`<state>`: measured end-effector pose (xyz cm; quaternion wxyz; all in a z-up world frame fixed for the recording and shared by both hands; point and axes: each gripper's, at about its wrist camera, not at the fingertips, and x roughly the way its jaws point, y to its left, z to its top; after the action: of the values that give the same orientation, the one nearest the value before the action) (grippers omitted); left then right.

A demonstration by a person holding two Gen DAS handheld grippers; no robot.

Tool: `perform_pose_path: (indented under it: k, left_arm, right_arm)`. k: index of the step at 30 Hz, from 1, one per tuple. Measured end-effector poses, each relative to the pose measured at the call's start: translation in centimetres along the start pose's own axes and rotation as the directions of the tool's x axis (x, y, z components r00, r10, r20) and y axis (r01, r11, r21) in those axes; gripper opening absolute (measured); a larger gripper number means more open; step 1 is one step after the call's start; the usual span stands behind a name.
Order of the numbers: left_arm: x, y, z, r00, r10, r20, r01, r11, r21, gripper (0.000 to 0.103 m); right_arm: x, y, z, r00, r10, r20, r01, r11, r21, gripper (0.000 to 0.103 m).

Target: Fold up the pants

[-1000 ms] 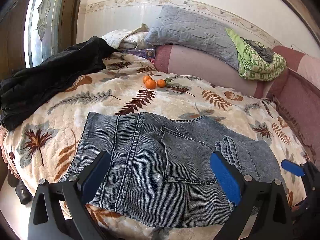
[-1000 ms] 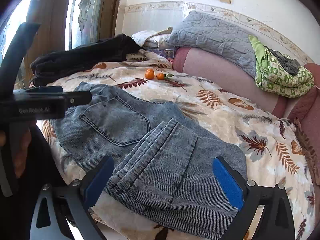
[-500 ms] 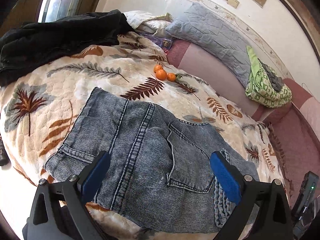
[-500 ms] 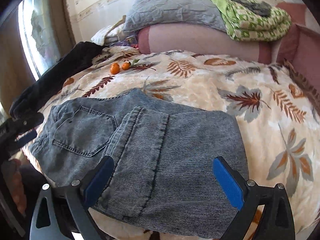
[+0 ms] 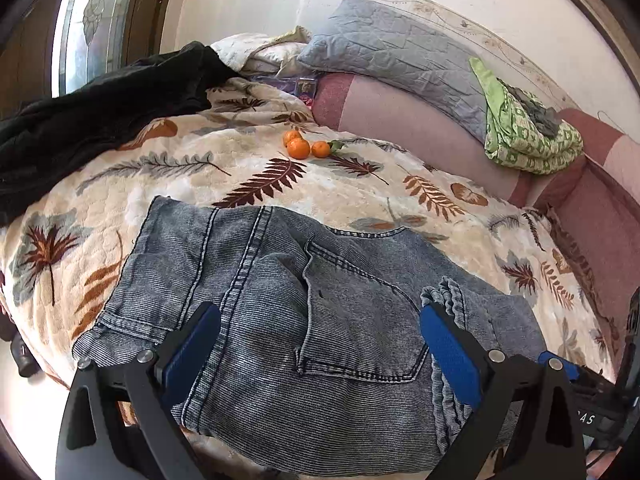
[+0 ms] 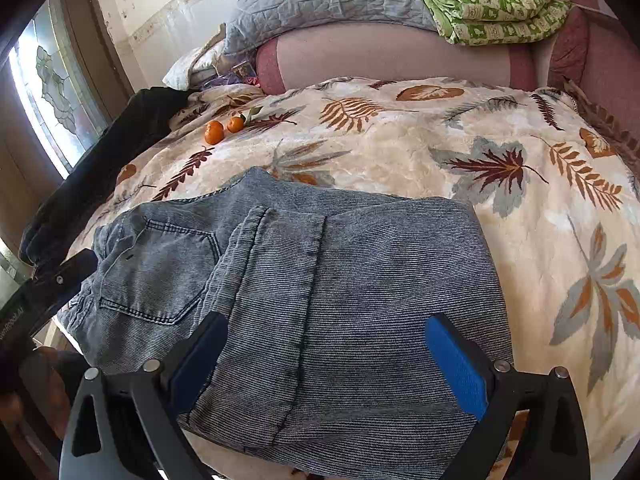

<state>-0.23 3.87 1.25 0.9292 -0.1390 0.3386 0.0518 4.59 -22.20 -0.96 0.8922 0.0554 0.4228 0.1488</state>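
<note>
Left wrist view has swung back level since half a second ago, its tongs (image 5: 320, 348) spread wide and empty over the folded grey ribbed-denim pants (image 5: 304, 312) on the leaf-print bed (image 5: 360, 188), while the right tongs (image 6: 324, 356), equally wide, hide the pants' near edge.

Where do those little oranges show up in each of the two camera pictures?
Left wrist view: the oranges lie upper middle, on the leaf-print bedspread beyond the folded jeans.
Right wrist view: the oranges lie upper left, beyond the jeans.
Shared landmark: the green patterned blanket on the pink bolster.
</note>
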Motion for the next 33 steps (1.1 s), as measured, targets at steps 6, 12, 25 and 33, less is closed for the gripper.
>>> perform_pose_path:
  k: [6, 12, 25, 33]
  left_arm:
    - [-0.4, -2.8, -0.7, 0.997, 0.035, 0.064, -0.045, 0.986, 0.16, 0.1]
    - [0.1, -4.6, -1.3, 0.996, 0.064, 0.063, -0.078, 0.963, 0.256, 0.1]
    - [-1.9, -3.0, -1.1, 0.994, 0.091, 0.055, -0.098, 0.986, 0.132, 0.1]
    - [-4.1, -3.5, -2.1, 0.993, -0.014, 0.114, -0.002, 0.991, 0.133, 0.1]
  right_arm:
    - [-1.0, -0.4, 0.5, 0.999, 0.017, 0.048, -0.018, 1.0, 0.023, 0.101]
    - [-3.6, -3.9, 1.9, 0.984, 0.007, 0.178, -0.04, 0.982, 0.185, 0.101]
    - [-2.3, -4.5, 2.6, 0.987, 0.078, 0.143, -0.107, 0.972, 0.208, 0.101]
    - [-3.1, -2.1, 2.4, 0.984, -0.011, 0.18, -0.011, 0.993, 0.12, 0.101]
